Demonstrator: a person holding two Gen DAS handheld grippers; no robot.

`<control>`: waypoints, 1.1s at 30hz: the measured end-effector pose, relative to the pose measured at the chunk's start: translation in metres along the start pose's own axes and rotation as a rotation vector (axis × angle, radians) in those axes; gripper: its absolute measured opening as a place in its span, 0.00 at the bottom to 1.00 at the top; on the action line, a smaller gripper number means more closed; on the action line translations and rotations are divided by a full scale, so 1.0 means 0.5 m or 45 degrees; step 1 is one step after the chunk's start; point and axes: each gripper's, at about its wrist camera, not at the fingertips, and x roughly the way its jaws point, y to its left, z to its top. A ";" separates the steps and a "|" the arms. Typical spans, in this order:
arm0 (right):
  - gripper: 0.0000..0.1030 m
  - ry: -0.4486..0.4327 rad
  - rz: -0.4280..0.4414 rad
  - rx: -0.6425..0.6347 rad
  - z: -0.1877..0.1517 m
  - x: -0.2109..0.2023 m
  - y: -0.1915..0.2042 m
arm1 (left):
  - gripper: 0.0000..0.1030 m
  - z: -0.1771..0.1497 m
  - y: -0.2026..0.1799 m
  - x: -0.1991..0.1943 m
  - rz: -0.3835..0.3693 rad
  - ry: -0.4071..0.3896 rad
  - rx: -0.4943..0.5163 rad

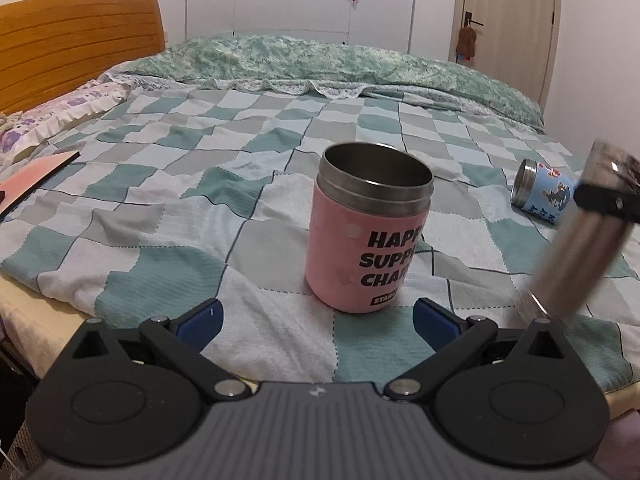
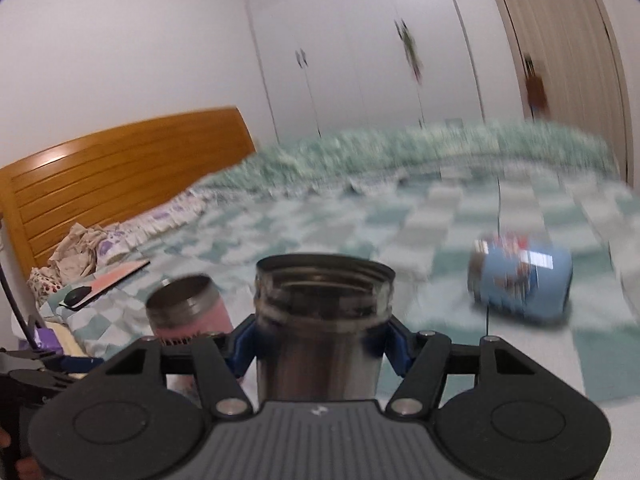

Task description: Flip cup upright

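A pink cup (image 1: 366, 228) with black lettering stands upright, mouth up, on the checked bedspread; it also shows in the right wrist view (image 2: 188, 312). My left gripper (image 1: 316, 320) is open and empty, just in front of it. My right gripper (image 2: 320, 340) is shut on a bare steel cup (image 2: 320, 320), held mouth up above the bed; in the left wrist view this steel cup (image 1: 576, 236) is tilted and blurred at the right edge. A blue printed cup (image 1: 542, 192) lies on its side further right, also seen in the right wrist view (image 2: 520, 280).
The bed has a wooden headboard (image 1: 76, 44), a floral pillow (image 1: 60, 116) and a folded green quilt (image 1: 320, 64) at the back. A pink board (image 1: 32, 184) lies at the left. The bed's front edge (image 1: 40, 312) is close to my left gripper.
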 end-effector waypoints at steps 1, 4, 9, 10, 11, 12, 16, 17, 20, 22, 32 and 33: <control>0.61 -0.034 -0.007 -0.043 0.004 0.004 0.011 | 1.00 0.000 -0.002 -0.002 0.002 -0.006 0.001; 0.61 -0.099 -0.031 -0.156 0.005 0.023 0.040 | 1.00 0.000 -0.007 -0.005 0.011 -0.022 0.005; 0.61 -0.082 -0.065 -0.284 -0.020 0.074 0.072 | 1.00 -0.003 -0.009 -0.002 0.016 -0.028 0.004; 0.61 -0.068 -0.077 -0.306 -0.031 0.082 0.077 | 1.00 -0.005 -0.009 -0.003 0.021 -0.034 0.006; 0.61 -0.042 -0.076 -0.315 -0.041 0.091 0.078 | 1.00 -0.006 -0.009 -0.002 0.024 -0.040 0.008; 0.61 -0.044 -0.078 -0.321 -0.052 0.095 0.079 | 1.00 -0.008 -0.009 -0.002 0.028 -0.046 0.009; 0.61 -0.071 -0.081 -0.347 -0.062 0.090 0.085 | 1.00 -0.010 -0.009 0.003 0.040 -0.061 0.014; 0.61 -0.073 -0.080 -0.348 -0.063 0.090 0.085 | 1.00 -0.010 -0.009 0.004 0.042 -0.062 0.013; 0.61 -0.079 -0.076 -0.333 -0.065 0.087 0.082 | 1.00 -0.012 -0.008 0.002 0.043 -0.075 0.003; 0.61 -0.086 -0.075 -0.321 -0.066 0.082 0.077 | 1.00 -0.011 -0.009 0.001 0.036 -0.079 0.000; 1.00 -0.211 -0.089 -0.251 -0.080 -0.025 0.045 | 1.00 -0.034 -0.037 -0.048 -0.017 -0.212 0.010; 1.00 -0.233 -0.092 -0.251 -0.087 -0.043 0.040 | 1.00 -0.040 -0.041 -0.054 -0.021 -0.240 0.010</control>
